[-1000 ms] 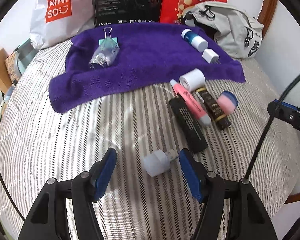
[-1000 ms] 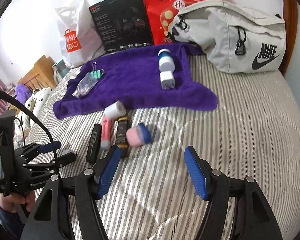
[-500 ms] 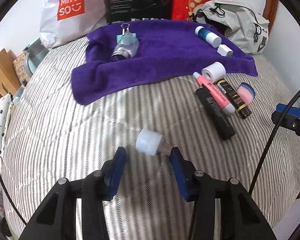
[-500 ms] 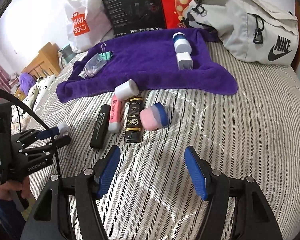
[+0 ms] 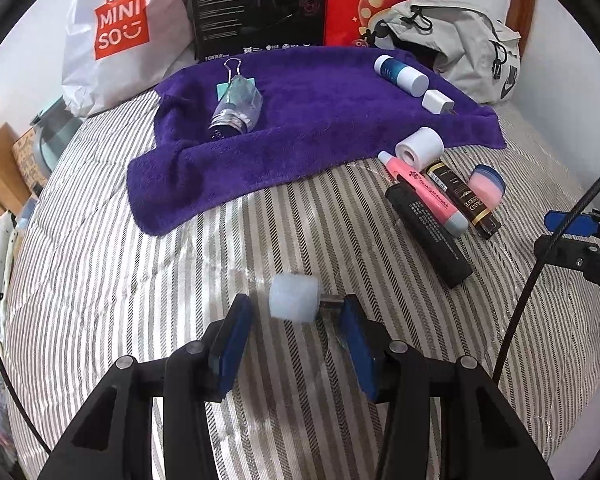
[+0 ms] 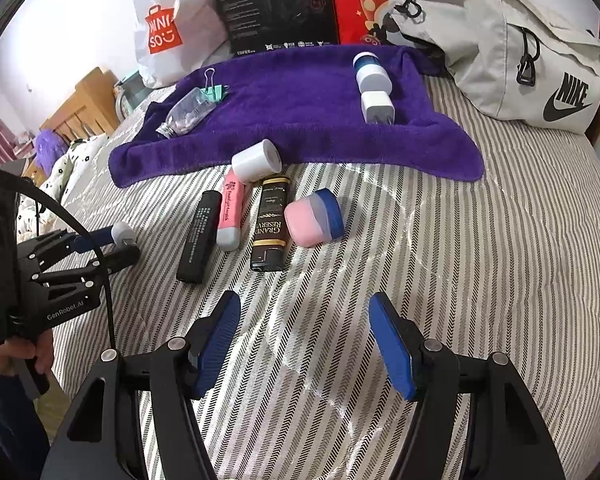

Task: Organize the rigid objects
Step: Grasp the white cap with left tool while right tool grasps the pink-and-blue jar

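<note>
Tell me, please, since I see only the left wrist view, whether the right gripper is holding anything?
Observer: No. The right gripper is open with nothing between its jaws, above bare striped bedding.
Operator: Which item lies nearest in front of it?
Observer: The black Grand Reserve tube, with the pink and blue jar just to its right.
Operator: And what shows behind the left gripper?
Observer: A hand grips its handle at the lower left edge of the right wrist view.
</note>
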Action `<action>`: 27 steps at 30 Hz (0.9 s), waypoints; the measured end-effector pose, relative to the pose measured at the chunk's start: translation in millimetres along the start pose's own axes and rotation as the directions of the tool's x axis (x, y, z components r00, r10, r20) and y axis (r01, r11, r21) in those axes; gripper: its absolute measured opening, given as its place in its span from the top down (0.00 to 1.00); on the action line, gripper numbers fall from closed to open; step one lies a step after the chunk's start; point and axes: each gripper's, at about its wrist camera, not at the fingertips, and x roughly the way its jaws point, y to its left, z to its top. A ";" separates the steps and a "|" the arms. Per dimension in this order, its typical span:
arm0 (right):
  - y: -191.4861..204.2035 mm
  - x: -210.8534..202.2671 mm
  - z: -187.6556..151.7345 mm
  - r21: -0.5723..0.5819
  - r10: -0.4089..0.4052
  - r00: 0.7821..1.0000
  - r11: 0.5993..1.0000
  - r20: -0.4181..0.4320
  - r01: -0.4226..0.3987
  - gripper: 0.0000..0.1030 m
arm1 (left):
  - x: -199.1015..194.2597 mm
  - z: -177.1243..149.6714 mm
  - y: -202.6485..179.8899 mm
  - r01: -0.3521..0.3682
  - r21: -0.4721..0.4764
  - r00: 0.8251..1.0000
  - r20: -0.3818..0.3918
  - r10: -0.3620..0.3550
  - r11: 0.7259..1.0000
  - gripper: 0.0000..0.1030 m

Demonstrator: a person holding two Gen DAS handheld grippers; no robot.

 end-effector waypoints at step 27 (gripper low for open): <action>-5.8 39.6 40.8 -0.107 -0.080 0.997 0.991 0.016 0.082 0.36 | 2.2 4.1 3.9 0.029 -0.003 1.000 0.000 -0.029 1.000 0.67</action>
